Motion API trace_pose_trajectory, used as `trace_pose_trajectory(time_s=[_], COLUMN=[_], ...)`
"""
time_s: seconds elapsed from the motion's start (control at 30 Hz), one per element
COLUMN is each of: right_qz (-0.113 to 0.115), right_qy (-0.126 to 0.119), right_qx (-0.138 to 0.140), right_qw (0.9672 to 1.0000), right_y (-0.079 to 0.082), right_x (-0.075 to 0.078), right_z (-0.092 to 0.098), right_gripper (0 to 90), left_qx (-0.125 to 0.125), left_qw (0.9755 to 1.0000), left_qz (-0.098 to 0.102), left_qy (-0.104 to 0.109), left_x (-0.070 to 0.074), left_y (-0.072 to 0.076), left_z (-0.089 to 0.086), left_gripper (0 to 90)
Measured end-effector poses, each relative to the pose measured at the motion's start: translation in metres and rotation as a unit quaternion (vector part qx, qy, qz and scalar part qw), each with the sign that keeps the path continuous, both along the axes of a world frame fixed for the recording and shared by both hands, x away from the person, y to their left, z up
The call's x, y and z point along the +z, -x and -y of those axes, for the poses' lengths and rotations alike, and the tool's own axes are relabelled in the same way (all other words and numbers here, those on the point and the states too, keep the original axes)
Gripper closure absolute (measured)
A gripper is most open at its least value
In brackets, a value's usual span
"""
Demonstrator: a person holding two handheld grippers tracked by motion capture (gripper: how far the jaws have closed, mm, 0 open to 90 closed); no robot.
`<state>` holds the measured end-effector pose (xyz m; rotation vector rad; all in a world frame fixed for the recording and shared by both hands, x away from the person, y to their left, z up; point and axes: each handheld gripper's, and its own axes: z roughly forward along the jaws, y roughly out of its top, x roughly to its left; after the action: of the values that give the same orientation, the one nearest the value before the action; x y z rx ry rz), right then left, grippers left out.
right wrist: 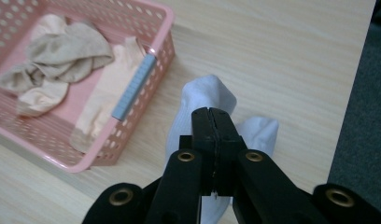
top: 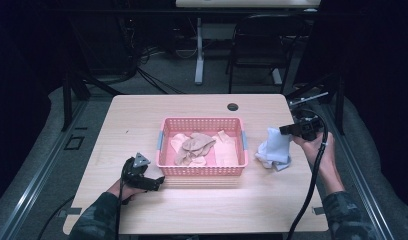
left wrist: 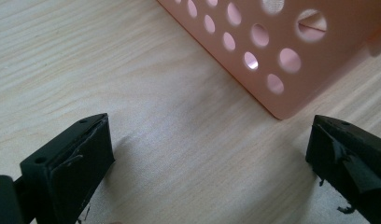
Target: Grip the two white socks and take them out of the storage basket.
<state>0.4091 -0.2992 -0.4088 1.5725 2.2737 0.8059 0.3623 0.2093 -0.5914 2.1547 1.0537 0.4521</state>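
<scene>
Both tongs sit on the near side of the pink basket [top: 202,172], which I use as the landmark. Nearest to the person, the left tongs [left wrist: 209,154] rest low over the bare table [top: 212,210] at the front left corner of the basket, with the jaws spread wide and nothing between them. To the right of the basket, the right tongs [right wrist: 212,122] have their jaws pressed together. They seem to pinch a fold of the white sock [right wrist: 205,98], which hangs crumpled from the tips just beside the right wall of the basket; the exact point of contact is hidden behind the jaws.

Inside the basket lie several beige socks [top: 194,145], loosely piled. Beyond the basket, the table has a small round hole [top: 233,107] near its far edge.

The white sock looks very light, soft and limp, so I judge it will sag and swing. A thick fold near the middle would hold better than a thin edge.
</scene>
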Motion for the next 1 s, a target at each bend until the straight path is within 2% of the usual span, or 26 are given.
trace_pose_trajectory(time_s=[0.2, 0.23, 0.3, 0.33, 0.4, 0.47, 0.6, 0.67, 0.7, 0.73, 0.8, 0.9, 0.93, 0.97, 1.0], right_qz=[-0.042, -0.049, -0.057, -0.067, -0.071, -0.085, -0.092, -0.086, -0.086, -0.081, -0.065, -0.052, -0.046, -0.046, -0.04], right_qy=[0.002, -0.003, 0.005, 0.003, 0.015, 0.012, 0.004, 0.002, 0.002, -0.003, -0.017, -0.019, -0.02, -0.02, -0.023], right_qx=[-0.021, -0.023, -0.025, -0.028, -0.037, -0.043, -0.045, -0.049, -0.049, -0.046, -0.047, -0.045, -0.044, -0.044, -0.038], right_qw=[0.9989, 0.9986, 0.998, 0.9973, 0.9967, 0.9954, 0.9948, 0.9951, 0.9951, 0.9957, 0.9966, 0.9975, 0.9977, 0.9977, 0.9982], right_y=[-0.008, -0.01, -0.011, -0.013, -0.014, -0.016, -0.017, -0.014, -0.014, -0.011, -0.004, 0.008, 0.012, 0.012, 0.021], right_x=[-0.04, -0.046, -0.056, -0.061, -0.069, -0.078, -0.088, -0.086, -0.086, -0.082, -0.078, -0.071, -0.069, -0.069, -0.066], right_z=[0.007, 0.008, 0.01, 0.011, 0.013, 0.016, 0.022, 0.026, 0.026, 0.03, 0.034, 0.04, 0.042, 0.042, 0.048], right_gripper=[90.0, 90.0, 90.0, 90.0, 90.0, 89.8, 87.2, 80.0, 80.0, 70.3, 62.4, 45.3, 41.2, 41.2, 32.8], left_qx=[0.001, 0.0, 0.0, 0.0, 0.0, 0.0, 0.0, 0.0, 0.0, 0.0, 0.0, 0.0, 0.0, 0.0, 0.0], left_qw=[1.0, 1.0, 1.0, 1.0, 1.0, 1.0, 1.0, 1.0, 1.0, 1.0, 1.0, 1.0, 1.0, 1.0, 1.0], left_qz=[0.0, 0.0, 0.0, 0.0, 0.0, 0.0, 0.0, 0.0, 0.0, 0.0, 0.0, 0.0, 0.0, 0.0, 0.0], left_qy=[0.001, 0.0, 0.0, 0.0, 0.0, 0.0, 0.0, 0.0, 0.0, 0.0, 0.0, 0.0, 0.0, 0.0, 0.0], left_x=[0.0, 0.0, 0.0, 0.0, 0.0, 0.0, 0.0, 0.0, 0.0, 0.0, 0.0, 0.0, 0.0, 0.0, 0.0], left_y=[0.0, 0.0, 0.0, 0.0, 0.0, 0.0, 0.0, 0.0, 0.0, 0.0, 0.0, 0.0, 0.0, 0.0, 0.0], left_z=[0.0, 0.0, 0.0, 0.0, 0.0, 0.0, 0.0, 0.0, 0.0, 0.0, 0.0, 0.0, 0.0, 0.0, 0.0], left_gripper=[0.4, 0.5, 0.4, 0.5, 0.4, 0.4, 0.5, 0.5, 0.5, 0.4, 0.4, 0.4, 0.5, 0.5, 0.5])
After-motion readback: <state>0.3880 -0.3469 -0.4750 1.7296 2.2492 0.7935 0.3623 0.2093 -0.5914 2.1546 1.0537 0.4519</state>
